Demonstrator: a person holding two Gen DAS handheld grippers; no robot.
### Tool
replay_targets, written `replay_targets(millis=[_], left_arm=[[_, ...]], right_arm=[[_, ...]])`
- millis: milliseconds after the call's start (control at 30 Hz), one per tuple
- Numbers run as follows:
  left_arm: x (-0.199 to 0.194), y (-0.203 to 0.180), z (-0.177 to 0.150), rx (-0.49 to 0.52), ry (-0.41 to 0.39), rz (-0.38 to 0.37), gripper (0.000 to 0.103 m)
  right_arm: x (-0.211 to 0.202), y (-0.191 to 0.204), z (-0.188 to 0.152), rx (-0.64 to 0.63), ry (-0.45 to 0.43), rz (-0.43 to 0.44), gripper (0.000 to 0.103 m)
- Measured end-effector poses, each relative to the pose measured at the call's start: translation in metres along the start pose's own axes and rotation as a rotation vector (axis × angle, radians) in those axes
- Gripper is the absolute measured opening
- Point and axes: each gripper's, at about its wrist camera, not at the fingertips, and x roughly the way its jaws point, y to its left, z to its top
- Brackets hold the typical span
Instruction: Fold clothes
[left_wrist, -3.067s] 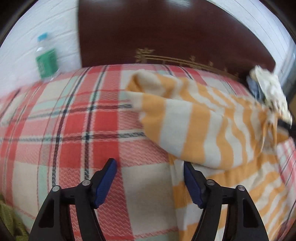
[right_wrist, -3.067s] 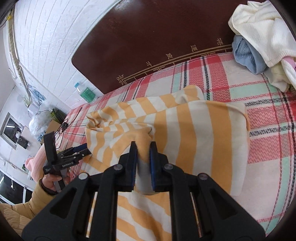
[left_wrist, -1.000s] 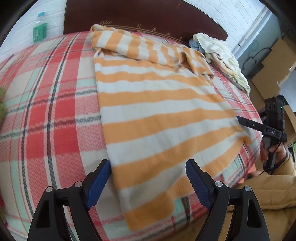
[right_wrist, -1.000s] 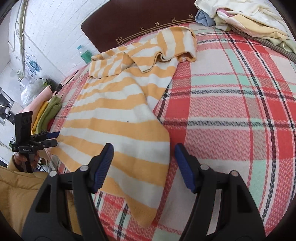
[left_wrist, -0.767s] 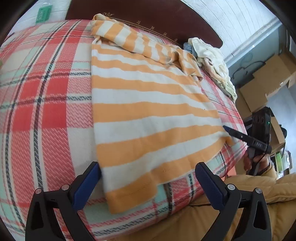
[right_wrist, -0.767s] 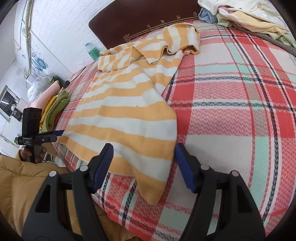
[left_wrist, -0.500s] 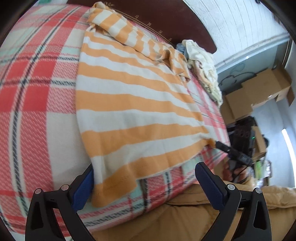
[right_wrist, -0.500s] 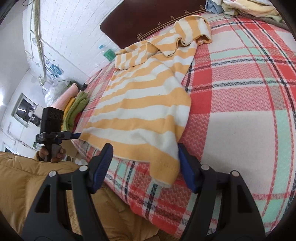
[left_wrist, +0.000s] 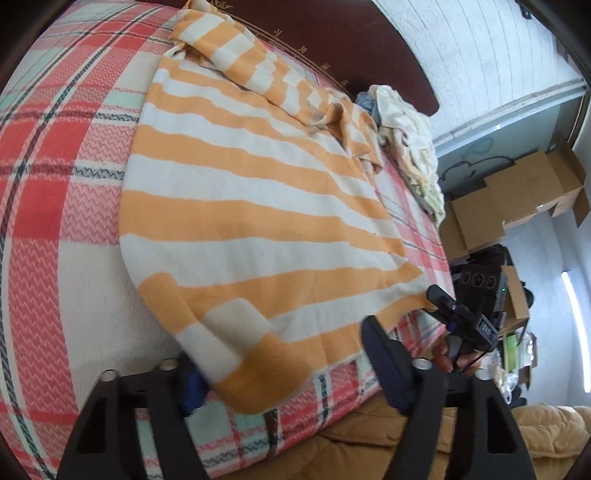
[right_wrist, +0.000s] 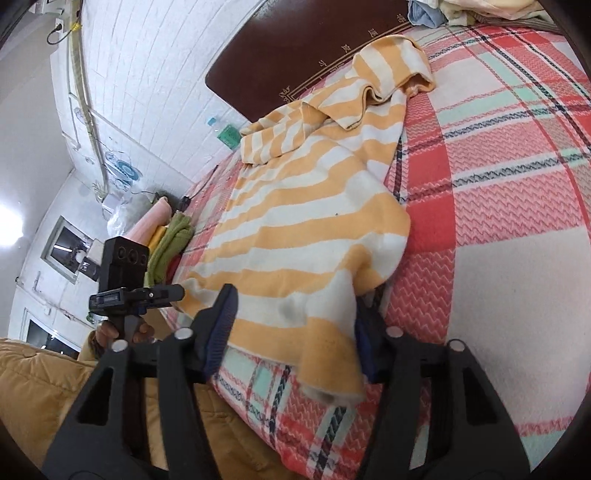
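Observation:
An orange-and-white striped garment (left_wrist: 258, 206) lies spread flat on the plaid bed cover (left_wrist: 55, 184), its sleeves bunched near the headboard. My left gripper (left_wrist: 288, 369) is at the near left hem corner. Its jaws are closing with the corner draped between them and over the left pad; the right pad stands apart from the cloth. In the right wrist view the same garment (right_wrist: 303, 221) reaches the bed's edge. My right gripper (right_wrist: 293, 332) straddles the other hem corner, jaws closing, and cloth hides part of the right pad. Each gripper shows in the other's view: the right gripper (left_wrist: 454, 314) and the left gripper (right_wrist: 147, 295).
A dark wooden headboard (right_wrist: 295, 55) stands at the far end. A pile of pale clothes (left_wrist: 410, 140) sits at the bed's far right. Folded green and pink items (right_wrist: 166, 236) and a green-labelled bottle (right_wrist: 225, 134) are on the left. Cardboard boxes (left_wrist: 517, 199) stand beyond the bed. A yellow jacket (right_wrist: 33, 387) is below the grippers.
The garment, earlier lifted in my right gripper, now lies spread out. Both grippers have come down to its near hem corners, and their jaws have narrowed around the cloth.

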Motion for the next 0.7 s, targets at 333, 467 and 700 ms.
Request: replay_targets(millis=[333,467,700], left_arm=[[-0.003,0.002,0.000,0.056,-0.027,0.131,0.016],[-0.012,0.020,0.003,-0.069,-0.056,-0.060,0.019],[-0.003,0.028,0.005,-0.119,-0.039,-0.147,0.061]], right_arm=[[-0.010,-0.002,0.011,0.055,-0.052,0.034,0.012],[-0.024,0.008,0.017,0.031,-0.090,0.066,0.012],[-0.017,0.007,0.009,0.038,-0.058,0.077,0.012]])
